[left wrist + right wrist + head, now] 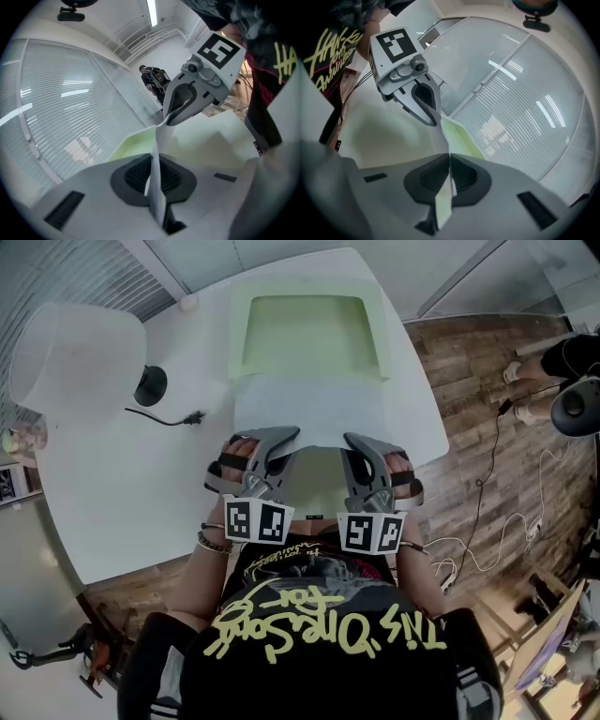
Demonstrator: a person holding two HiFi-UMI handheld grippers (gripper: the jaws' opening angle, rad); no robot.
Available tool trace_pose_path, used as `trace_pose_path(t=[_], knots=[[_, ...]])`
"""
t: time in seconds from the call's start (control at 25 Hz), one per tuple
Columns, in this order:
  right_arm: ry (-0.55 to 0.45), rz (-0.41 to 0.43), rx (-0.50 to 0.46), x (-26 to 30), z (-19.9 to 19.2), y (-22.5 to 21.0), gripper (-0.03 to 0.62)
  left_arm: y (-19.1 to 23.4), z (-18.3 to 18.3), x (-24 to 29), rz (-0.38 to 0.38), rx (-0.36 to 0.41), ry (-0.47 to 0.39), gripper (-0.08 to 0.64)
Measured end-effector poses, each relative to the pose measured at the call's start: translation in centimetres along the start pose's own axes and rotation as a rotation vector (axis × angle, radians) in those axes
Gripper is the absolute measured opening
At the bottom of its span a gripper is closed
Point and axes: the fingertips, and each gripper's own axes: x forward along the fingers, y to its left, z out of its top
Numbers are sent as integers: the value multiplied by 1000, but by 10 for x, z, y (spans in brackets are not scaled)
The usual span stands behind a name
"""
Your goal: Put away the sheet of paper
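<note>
Sheet of paper (pixel 309 413) at centre frame, pinched at its two near corners by left tool (pixel 284 437) and right tool (pixel 355 441), both clenched on it, apparently to hold it taut above the desk (pixel 122 484) and feed it flat into the pale green tray (pixel 240 334) at upper centre.

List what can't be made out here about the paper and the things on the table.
Sheet of paper: near corners hidden inside the left claw and right claw, head view; seen only edge-on in both gripper views.
Tray: near rim covered by the sheet, head view.
Black round object: too small to identify, head view.
</note>
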Motion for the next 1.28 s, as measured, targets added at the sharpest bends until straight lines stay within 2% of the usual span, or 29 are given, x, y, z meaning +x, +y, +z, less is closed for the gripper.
trace_pose_path(t=[0.88, 1.28], knots=[[-5, 38, -4, 22, -4, -5, 9, 10, -12, 15, 2, 10, 30, 11], [-11, 48, -11, 28, -5, -17, 9, 22, -7, 25, 13, 23, 36, 11]])
